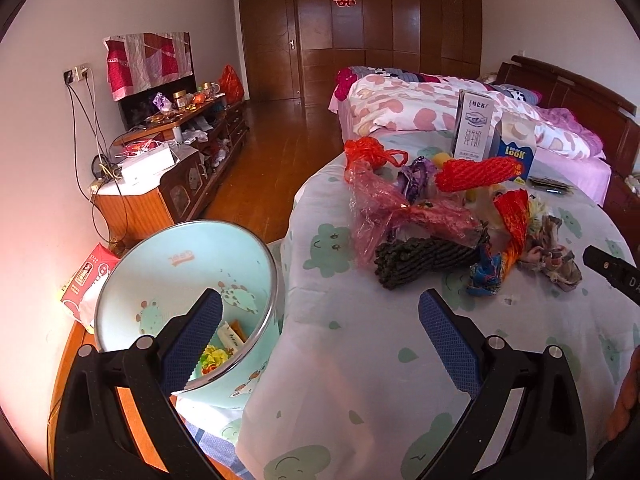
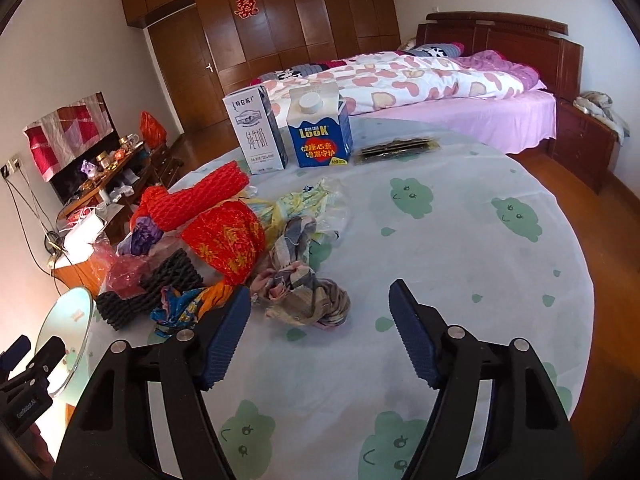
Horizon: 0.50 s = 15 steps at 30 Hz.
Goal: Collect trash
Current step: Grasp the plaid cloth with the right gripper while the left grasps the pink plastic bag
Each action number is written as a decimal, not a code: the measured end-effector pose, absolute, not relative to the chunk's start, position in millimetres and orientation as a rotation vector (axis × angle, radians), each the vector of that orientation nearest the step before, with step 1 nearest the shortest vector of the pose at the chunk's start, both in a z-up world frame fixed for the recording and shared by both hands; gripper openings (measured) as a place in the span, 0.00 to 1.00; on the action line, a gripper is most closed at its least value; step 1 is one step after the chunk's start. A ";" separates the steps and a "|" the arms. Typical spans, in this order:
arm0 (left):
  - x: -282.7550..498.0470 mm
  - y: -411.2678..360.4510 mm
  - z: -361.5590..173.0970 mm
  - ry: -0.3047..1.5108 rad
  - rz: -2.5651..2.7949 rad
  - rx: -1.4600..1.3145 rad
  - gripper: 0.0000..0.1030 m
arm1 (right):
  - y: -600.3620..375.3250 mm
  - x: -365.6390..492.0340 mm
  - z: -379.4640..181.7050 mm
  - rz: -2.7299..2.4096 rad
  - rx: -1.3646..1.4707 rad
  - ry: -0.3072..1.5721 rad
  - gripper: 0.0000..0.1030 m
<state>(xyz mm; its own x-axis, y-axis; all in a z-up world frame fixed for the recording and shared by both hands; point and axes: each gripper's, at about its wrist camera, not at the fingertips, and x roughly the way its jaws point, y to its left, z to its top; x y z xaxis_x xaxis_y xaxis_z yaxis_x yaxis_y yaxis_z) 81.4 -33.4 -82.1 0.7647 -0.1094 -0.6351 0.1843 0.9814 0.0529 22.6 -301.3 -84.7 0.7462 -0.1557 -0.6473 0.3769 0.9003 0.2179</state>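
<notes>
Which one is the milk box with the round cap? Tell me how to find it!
Look at the round table with the green cloud cloth, at its far edge near the bed. Two cartons stand there side by side. Yours is the shorter blue carton with a white screw cap and "LOOK" on its front; the tall white carton left of it has no cap.

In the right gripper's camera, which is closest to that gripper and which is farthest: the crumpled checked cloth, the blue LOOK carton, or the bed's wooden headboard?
1. Crumpled checked cloth, on the table just ahead of the right gripper, slightly left.
2. Blue LOOK carton, standing at the table's far side.
3. Wooden headboard, across the room, upper right.
</notes>
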 end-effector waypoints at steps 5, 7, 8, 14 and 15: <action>89.1 -52.1 -72.0 0.642 -0.217 0.121 0.93 | -302.5 44.9 -92.4 -0.272 0.371 0.707 0.67; 92.7 -58.8 -67.9 0.629 -0.234 0.119 0.93 | -301.1 54.5 -94.4 -0.262 0.376 0.717 0.67; 95.5 -62.1 -66.5 0.629 -0.242 0.114 0.93 | -300.7 62.4 -96.8 -0.253 0.375 0.733 0.67; 118.7 -79.4 -60.6 0.647 -0.249 0.081 0.92 | -305.6 87.1 -114.5 -0.218 0.399 0.838 0.59; 122.0 -83.9 -60.2 0.648 -0.251 0.075 0.90 | -307.9 87.8 -116.0 -0.211 0.411 0.843 0.54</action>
<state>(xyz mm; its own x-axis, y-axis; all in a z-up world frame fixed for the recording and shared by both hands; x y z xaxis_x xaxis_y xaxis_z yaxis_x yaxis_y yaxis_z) 122.0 -83.9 -60.2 0.7680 -0.2075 -0.6059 0.2545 0.9670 -0.0086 87.8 -307.9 -116.0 0.6503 -0.0197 -0.7594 0.3404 0.9013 0.2681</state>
